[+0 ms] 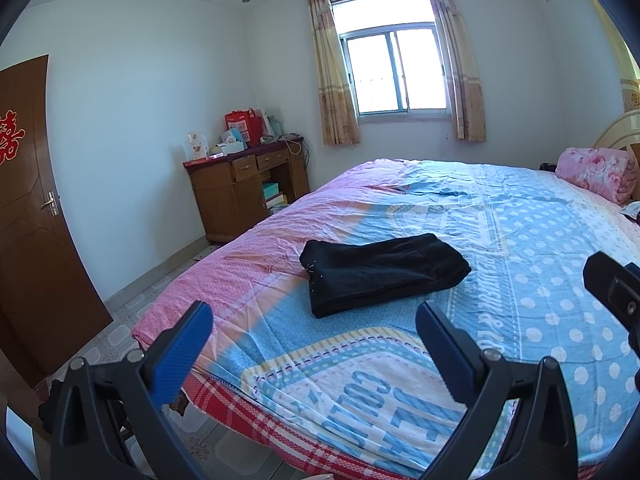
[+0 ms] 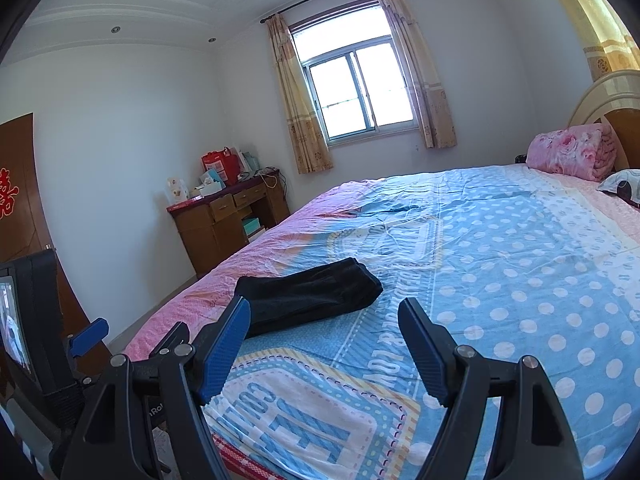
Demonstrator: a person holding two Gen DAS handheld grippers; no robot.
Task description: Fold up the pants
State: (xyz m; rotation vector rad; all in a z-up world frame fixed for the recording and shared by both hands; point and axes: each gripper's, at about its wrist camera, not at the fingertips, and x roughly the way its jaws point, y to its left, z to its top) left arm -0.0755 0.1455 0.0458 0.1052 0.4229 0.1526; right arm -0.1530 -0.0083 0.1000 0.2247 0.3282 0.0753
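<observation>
The black pants (image 1: 380, 274) lie folded into a flat rectangle on the bed's blue and pink quilt (image 1: 520, 272). They also show in the right wrist view (image 2: 312, 294). My left gripper (image 1: 314, 332) is open and empty, held back above the bed's near corner, short of the pants. My right gripper (image 2: 324, 332) is open and empty, also short of the pants, to the right of the left one. The left gripper (image 2: 88, 334) shows at the left edge of the right wrist view.
A rolled pink floral blanket (image 1: 596, 172) lies by the headboard. A wooden desk (image 1: 244, 188) with boxes and bags stands against the far wall under the window side. A brown door (image 1: 28, 216) is at the left. Tiled floor lies beside the bed.
</observation>
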